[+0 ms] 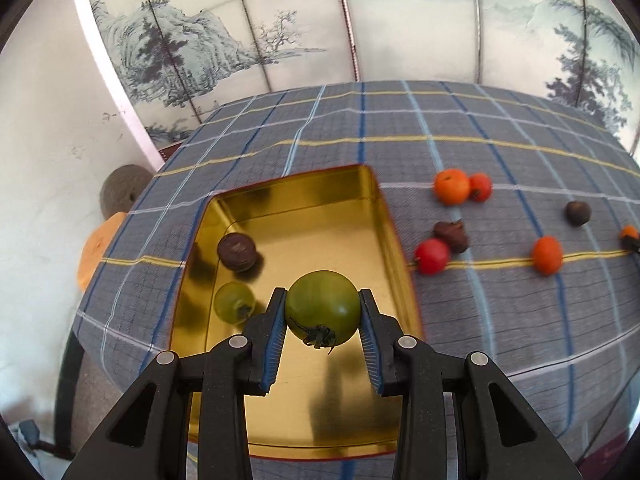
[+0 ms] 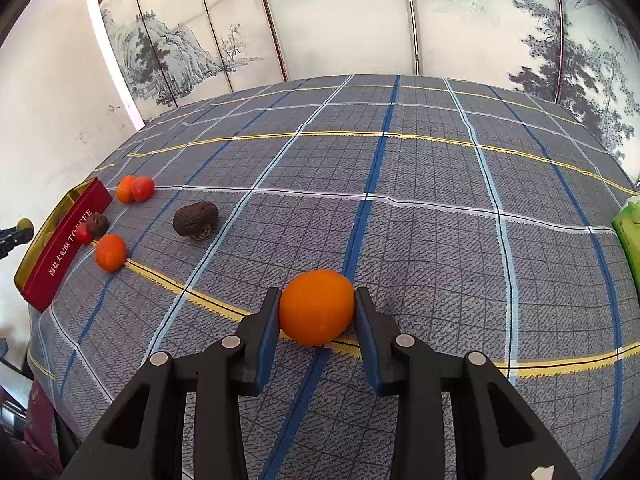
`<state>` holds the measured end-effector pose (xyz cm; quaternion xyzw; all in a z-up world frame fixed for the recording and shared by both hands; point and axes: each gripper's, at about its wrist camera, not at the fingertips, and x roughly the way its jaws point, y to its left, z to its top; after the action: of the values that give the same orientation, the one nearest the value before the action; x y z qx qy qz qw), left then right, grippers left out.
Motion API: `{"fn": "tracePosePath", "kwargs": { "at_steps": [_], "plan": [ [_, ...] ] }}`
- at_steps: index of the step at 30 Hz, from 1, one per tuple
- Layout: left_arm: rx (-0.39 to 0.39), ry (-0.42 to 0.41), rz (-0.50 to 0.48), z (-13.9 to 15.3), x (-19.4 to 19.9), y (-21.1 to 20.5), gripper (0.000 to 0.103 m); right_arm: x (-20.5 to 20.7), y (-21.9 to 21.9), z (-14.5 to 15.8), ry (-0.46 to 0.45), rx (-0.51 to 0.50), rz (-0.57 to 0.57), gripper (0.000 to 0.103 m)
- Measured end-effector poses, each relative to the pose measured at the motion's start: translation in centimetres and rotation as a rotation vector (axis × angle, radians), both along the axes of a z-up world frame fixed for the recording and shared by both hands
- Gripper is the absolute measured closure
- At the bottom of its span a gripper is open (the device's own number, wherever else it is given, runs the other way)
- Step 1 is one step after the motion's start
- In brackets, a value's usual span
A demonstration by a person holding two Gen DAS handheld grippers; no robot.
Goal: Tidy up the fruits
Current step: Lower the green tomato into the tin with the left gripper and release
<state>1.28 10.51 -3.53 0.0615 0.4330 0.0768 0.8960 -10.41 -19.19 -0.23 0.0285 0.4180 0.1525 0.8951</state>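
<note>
The left tongs (image 1: 322,312) are clamped on a green tomato (image 1: 322,307), held above the gold tin (image 1: 394,236), likely so it can drop in beside the smaller green tomato (image 1: 234,302) and the brown fruit (image 1: 237,251) already lying ahead and to the left. The right tongs (image 2: 316,308) grip an orange fruit (image 2: 317,306) low over the counter (image 2: 440,208) (whether it is lifted clear, I cannot tell). Far off to their left, loose red, orange and brown fruits wait beside the tin's red wall (image 2: 60,248), still to be sorted.
</note>
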Motion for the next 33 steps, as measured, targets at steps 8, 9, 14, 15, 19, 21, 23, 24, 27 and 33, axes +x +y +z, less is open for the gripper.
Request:
{"fn": "tracePosePath", "kwargs": {
  "at_steps": [8, 9, 14, 15, 19, 21, 23, 24, 27, 33],
  "plan": [
    [0.032, 0.030, 0.024, -1.6, 0.6, 1.0, 0.067, 0.0, 0.0, 0.0, -0.001, 0.000, 0.000, 0.070],
    [0.035, 0.034, 0.027, -1.8, 0.7, 1.1, 0.067, 0.0, 0.0, 0.0, 0.000, 0.000, 0.000, 0.070],
    [0.040, 0.056, 0.047, -2.4, 0.8, 1.8, 0.067, 0.0, 0.0, 0.0, 0.000, 0.000, 0.000, 0.070],
    [0.041, 0.057, 0.051, -2.5, 0.8, 2.0, 0.067, 0.0, 0.0, 0.0, 0.000, 0.000, 0.000, 0.070],
    [0.048, 0.061, 0.063, -2.7, 0.5, 2.6, 0.067, 0.0, 0.0, 0.0, -0.001, -0.001, 0.000, 0.070],
    [0.049, 0.067, 0.068, -2.9, 0.5, 2.9, 0.067, 0.0, 0.0, 0.0, -0.001, -0.001, -0.001, 0.070],
    [0.049, 0.070, 0.078, -3.0, 0.4, 3.2, 0.067, 0.0, 0.1, 0.0, -0.001, -0.002, -0.001, 0.070],
    [0.048, 0.071, 0.082, -3.1, 0.3, 3.4, 0.067, 0.0, 0.1, 0.0, -0.001, -0.003, -0.001, 0.070],
    [0.043, 0.079, 0.097, -3.3, 0.1, 3.9, 0.066, -0.1, 0.1, 0.0, -0.001, -0.003, -0.001, 0.070],
    [0.040, 0.093, 0.113, -3.9, -0.6, 4.8, 0.066, -0.1, 0.1, 0.0, -0.001, -0.004, -0.002, 0.070]
  ]
}}
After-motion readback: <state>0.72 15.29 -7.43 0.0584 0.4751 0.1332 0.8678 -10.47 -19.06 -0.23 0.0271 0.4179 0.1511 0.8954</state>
